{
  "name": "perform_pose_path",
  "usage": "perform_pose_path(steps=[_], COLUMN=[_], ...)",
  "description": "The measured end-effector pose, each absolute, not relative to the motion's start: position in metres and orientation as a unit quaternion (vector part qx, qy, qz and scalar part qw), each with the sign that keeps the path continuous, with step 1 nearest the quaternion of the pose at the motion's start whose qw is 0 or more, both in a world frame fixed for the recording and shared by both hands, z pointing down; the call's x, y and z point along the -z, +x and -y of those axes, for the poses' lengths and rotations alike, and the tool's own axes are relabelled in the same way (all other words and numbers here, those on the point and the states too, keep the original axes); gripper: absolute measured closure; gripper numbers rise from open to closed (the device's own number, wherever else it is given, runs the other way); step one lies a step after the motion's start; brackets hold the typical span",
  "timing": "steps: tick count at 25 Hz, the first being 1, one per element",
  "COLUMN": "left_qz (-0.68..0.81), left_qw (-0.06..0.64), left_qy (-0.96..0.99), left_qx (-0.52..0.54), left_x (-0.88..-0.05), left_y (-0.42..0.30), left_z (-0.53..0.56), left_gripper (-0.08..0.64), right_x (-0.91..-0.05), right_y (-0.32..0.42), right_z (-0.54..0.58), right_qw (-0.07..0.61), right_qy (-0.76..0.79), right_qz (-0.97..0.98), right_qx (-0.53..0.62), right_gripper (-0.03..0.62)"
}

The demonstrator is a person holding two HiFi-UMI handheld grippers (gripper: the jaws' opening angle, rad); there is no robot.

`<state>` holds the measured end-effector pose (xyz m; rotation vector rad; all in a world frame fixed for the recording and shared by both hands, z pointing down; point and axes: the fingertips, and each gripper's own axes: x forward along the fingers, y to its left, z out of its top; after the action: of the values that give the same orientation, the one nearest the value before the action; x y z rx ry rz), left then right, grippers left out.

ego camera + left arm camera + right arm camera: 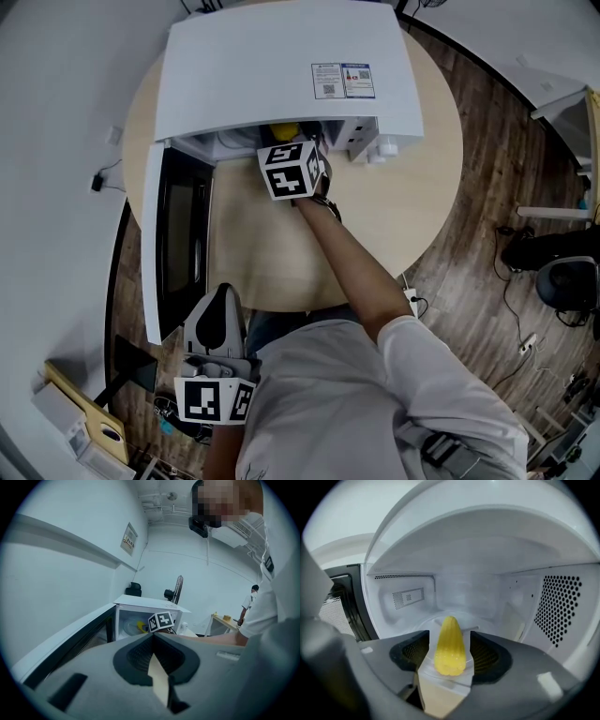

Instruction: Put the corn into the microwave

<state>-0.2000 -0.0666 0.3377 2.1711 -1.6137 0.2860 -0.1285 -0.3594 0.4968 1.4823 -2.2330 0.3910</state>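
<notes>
Yellow corn (449,645), white microwave (281,66), beige table (417,202), brown wood-grain floor (480,234).

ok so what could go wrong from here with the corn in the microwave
1. The corn lies between the open jaws of the right hand-held gripper, apparently untouched. Pulling the gripper back crookedly could snag the corn and drag it out.
2. Its near end seems close to the front lip of the microwave. The corn is tapered, so a nudge might roll it out onto the table.
</notes>
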Motion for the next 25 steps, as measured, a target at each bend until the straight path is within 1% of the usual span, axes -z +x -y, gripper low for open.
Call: perform_pose_path(steps=[10,17,25], left_qz=[0.577,0.575,0.571], left_qw=[0.201,0.199,0.193], left_qy=[0.786,0.789,0.794], left_qx=[-0.095,-0.086,-0.085], left_x=[-0.331,-0.327,-0.324], left_y=[-0.193,-0.186,-0.178], left_z=[0.062,0.06,0.056], left_gripper=[0.568,0.568,0.568], right_x=[-0.48,-0.48,-0.468], right_y=[-0.124,-0.117,-0.118], right_z=[0.345,0.331,0.309], right_qw=[0.205,0.203,0.187], right_qy=[0.529,0.522,0.495], right_qz=[0.812,0.816,0.834], right_qx=[-0.136,-0.146,-0.157], right_gripper=[0.316,0.337,0.377])
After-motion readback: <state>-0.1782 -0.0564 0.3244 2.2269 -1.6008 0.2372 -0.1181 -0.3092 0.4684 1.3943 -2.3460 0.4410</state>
